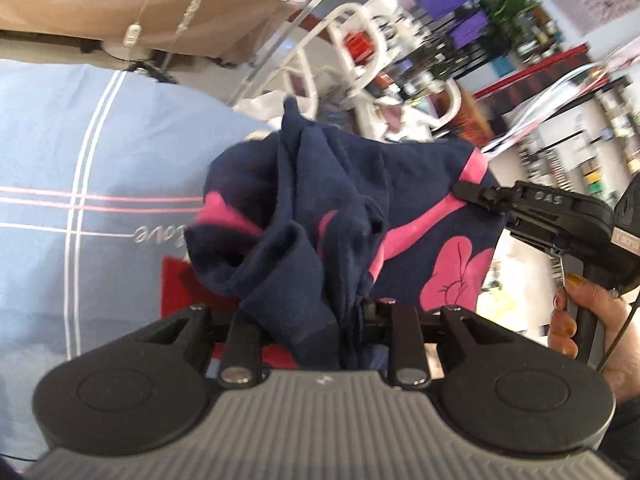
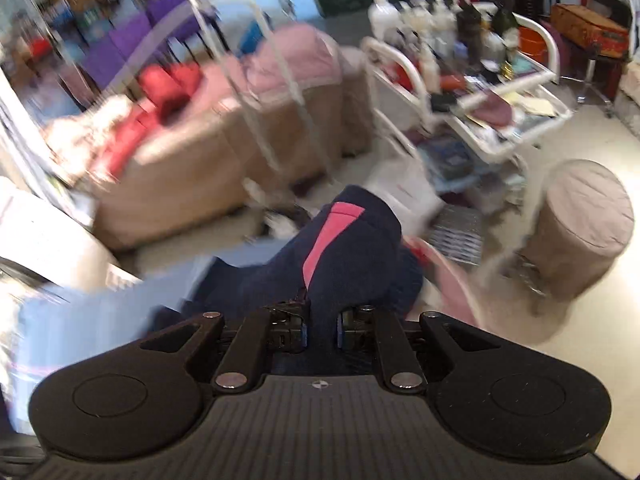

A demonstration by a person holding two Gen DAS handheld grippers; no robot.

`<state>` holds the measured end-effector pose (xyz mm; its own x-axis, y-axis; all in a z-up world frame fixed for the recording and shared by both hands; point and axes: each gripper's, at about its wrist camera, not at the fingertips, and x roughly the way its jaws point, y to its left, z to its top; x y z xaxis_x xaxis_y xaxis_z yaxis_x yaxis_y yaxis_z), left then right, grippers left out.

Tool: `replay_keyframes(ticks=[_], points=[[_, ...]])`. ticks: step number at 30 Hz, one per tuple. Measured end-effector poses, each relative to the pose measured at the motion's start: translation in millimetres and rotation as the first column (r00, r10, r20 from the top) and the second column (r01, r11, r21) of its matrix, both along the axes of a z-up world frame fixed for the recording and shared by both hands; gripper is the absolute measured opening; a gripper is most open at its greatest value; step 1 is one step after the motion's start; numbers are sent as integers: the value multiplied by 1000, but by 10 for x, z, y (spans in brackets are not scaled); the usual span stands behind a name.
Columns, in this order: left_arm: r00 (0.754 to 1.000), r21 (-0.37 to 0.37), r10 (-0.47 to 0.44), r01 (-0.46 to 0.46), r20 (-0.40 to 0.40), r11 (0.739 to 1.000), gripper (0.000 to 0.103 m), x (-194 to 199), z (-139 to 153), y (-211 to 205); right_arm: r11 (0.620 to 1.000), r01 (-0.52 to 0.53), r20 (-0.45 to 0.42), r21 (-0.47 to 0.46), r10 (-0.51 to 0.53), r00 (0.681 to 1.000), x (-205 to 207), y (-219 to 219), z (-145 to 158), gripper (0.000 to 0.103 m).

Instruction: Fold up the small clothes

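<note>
Both tools grasp the navy garment (image 1: pixel 340 200) aloft: left tool (image 1: pixel 348 312) bunched below, right tool (image 1: pixel 466 192) at its two-o'clock corner.

We can't see the left gripper (image 1: pixel 352 312) fingertips; folds of the navy garment (image 1: pixel 340 208) bury them. The hand (image 1: pixel 580 320) on the right gripper (image 1: pixel 460 192) is cut off by the picture's edge. On the blue bedsheet (image 1: pixel 80 152), cloth covers part of the stitched word. In the right wrist view, the pink couch (image 2: pixel 224 132) and the cart (image 2: pixel 472 60) smear with blur, its bottles too small to tell apart.
</note>
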<state>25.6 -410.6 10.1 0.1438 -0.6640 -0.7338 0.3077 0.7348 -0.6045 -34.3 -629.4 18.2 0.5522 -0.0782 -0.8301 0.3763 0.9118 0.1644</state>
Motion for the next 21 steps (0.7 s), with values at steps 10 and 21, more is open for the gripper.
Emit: replay_keyframes(ticks=[10, 21], points=[[997, 164, -31, 19, 69, 986, 97, 308, -156, 38, 993, -7, 54, -115, 14, 998, -134, -148, -159, 42], [825, 246, -226, 109, 518, 963, 86, -105, 549, 290, 971, -178, 294, -160, 220, 930, -1054, 497, 467, 46]])
